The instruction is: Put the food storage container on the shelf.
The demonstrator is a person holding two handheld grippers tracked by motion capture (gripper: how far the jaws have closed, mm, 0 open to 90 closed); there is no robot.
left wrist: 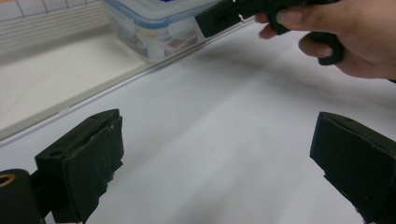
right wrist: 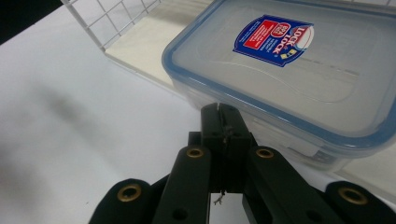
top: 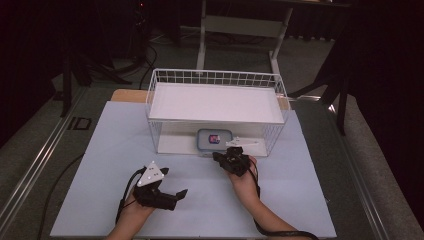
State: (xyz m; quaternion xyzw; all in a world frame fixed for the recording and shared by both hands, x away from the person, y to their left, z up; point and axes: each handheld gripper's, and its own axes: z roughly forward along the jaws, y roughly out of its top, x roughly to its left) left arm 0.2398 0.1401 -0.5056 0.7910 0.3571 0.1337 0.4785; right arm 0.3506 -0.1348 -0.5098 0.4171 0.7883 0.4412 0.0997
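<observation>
Right tongs (top: 220, 156): pressed together, nothing between them. In the right gripper view the two black jaws meet flat, their tip touching or just short of the near rim of the lidded container (right wrist: 289, 79); which of the two cannot be told. They may be hooked on a latch flap, but the pictures do not settle that.

Left tongs (top: 179, 195): spread wide and empty. In the left gripper view the jaws stand well apart over bare desk (left wrist: 224, 140).

Container: a clear plastic box with a blue-edged lid and a label on top. It sits on the lower floor of the white wire rack (top: 217, 107), at the open front edge, lid on. In the high view it lies at twelve o'clock from the right hand (top: 245, 182) and at about one o'clock from the left tongs.

Progress, as judged: early. The right tongs are at the box; no grip is made, and the box appears not to have left the rack. Left to do: take hold or hook the rim, draw the box out onto the desk. The left tongs have no part as yet.
</observation>
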